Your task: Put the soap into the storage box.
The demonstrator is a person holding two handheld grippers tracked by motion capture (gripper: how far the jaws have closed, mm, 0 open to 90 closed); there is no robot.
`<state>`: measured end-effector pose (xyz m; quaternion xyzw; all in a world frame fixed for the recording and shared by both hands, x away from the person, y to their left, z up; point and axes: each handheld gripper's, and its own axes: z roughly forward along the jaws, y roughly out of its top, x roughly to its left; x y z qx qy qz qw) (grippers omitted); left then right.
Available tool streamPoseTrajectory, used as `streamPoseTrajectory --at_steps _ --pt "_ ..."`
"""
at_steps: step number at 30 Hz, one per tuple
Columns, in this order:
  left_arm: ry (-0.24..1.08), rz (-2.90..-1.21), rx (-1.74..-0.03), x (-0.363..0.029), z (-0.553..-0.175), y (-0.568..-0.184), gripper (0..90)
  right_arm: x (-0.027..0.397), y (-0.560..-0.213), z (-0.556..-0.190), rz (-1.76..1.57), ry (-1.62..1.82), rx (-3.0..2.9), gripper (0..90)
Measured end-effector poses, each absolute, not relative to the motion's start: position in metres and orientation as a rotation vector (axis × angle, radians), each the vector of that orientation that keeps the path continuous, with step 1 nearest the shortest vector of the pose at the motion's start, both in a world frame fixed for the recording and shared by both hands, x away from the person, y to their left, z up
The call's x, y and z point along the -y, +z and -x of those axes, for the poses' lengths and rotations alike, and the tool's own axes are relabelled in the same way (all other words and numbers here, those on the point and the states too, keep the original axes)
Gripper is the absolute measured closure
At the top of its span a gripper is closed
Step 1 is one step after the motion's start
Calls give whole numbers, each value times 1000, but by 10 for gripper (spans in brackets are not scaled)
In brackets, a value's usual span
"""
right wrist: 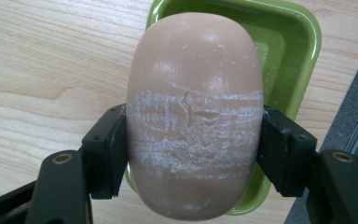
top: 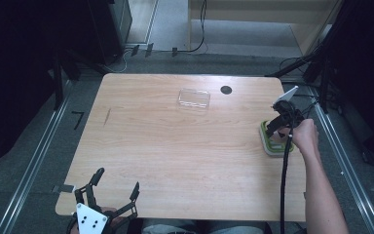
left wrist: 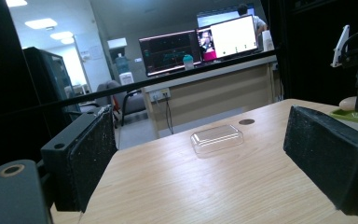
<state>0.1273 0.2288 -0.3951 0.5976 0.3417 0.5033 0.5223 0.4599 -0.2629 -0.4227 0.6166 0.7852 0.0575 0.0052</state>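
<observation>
A tan oval soap bar (right wrist: 195,116), scuffed white across its middle, sits between the jaws of my right gripper (right wrist: 192,149), which is shut on it. Under it lies a green soap dish (right wrist: 291,51), seen at the table's right edge as the green dish (top: 271,145) beneath the right gripper (top: 280,127). A clear plastic lid (top: 194,98) lies flat near the far middle of the table, also the lid (left wrist: 216,137) ahead of my left gripper (left wrist: 214,163). The left gripper (top: 112,187) stands open at the near left edge with nothing between its jaws.
The wooden table (top: 175,151) has a round black cable hole (top: 226,89) at the far right of centre. A black cable (top: 285,180) trails from the right gripper along the forearm. Beyond the table stand a desk with monitors (left wrist: 198,44) and a person behind them.
</observation>
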Motion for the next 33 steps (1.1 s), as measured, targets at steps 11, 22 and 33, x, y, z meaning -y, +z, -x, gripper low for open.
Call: streamPoseTrajectory --at_steps 11,22,33 --pt "1205 -1431 -819 -229 -127 -395 99 266 -427 -461 -1970 179 -2429 338" --pt "1203 -1431 -816 -228 -127 -395 99 269 -434 -463 -1979 166 -2422 338" --pt "1203 -1431 -816 -228 -127 -395 99 269 -440 -465 -1988 151 -2405 338"
